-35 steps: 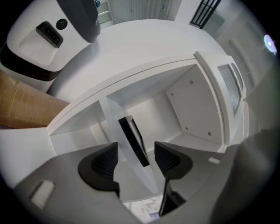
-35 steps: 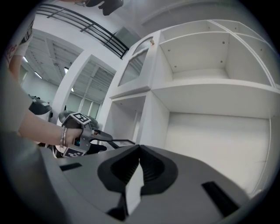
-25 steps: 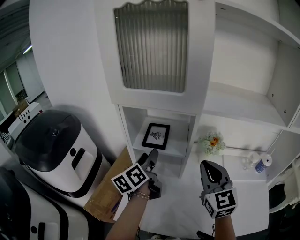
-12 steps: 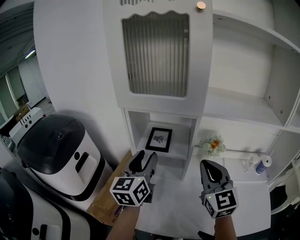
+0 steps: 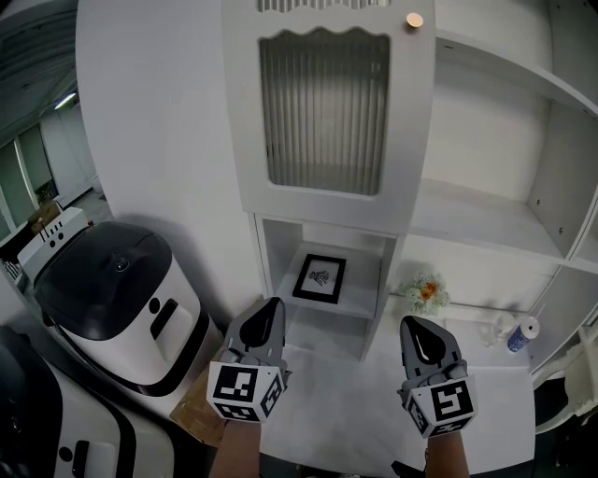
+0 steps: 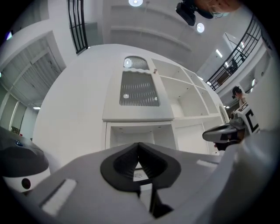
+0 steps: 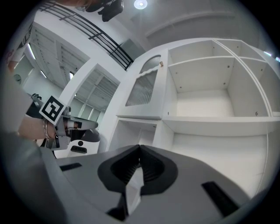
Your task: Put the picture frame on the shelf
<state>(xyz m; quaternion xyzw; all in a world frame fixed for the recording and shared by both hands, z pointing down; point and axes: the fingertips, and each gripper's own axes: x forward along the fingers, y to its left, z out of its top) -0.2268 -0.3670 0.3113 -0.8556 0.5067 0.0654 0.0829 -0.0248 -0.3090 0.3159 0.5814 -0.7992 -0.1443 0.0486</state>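
Left claw [image 5: 271, 308] has pulled back from the cubby and dropped lower since a sec ago, when it stood wide open just in front of the pic; its jaws are now shut tip to tip w/ nothing between them, as the left gripper view [image 6: 139, 146] shows. Its marker cube faces the head cam. Right claw [image 5: 417, 324] sits where it was, jaws also together and empty, confirmed in the right gripper view [image 7: 139, 148]. Both claws are level w/ each other, well apart, over the white desk [image 5: 360, 415]. Picture frame [image 5: 320, 278], black border w/ white mat and a small dark print, stands on the shelf [image 5: 360, 301] inside the low cubby, leaning back, toward the cubby's left side, clear of both claws. Above the cubby is a cabinet door [image 5: 323, 110] w/ ribbed glass and a small round knob [image 5: 414, 20] at its top right. To the right of the cubby, a small bunch of flowers [image 5: 423, 292] and, further right, a bottle [image 5: 521, 331]. At left, a white appliance [image 5: 112, 289] w/ dark top; brown cardboard [image 5: 193, 408] lies near its base.
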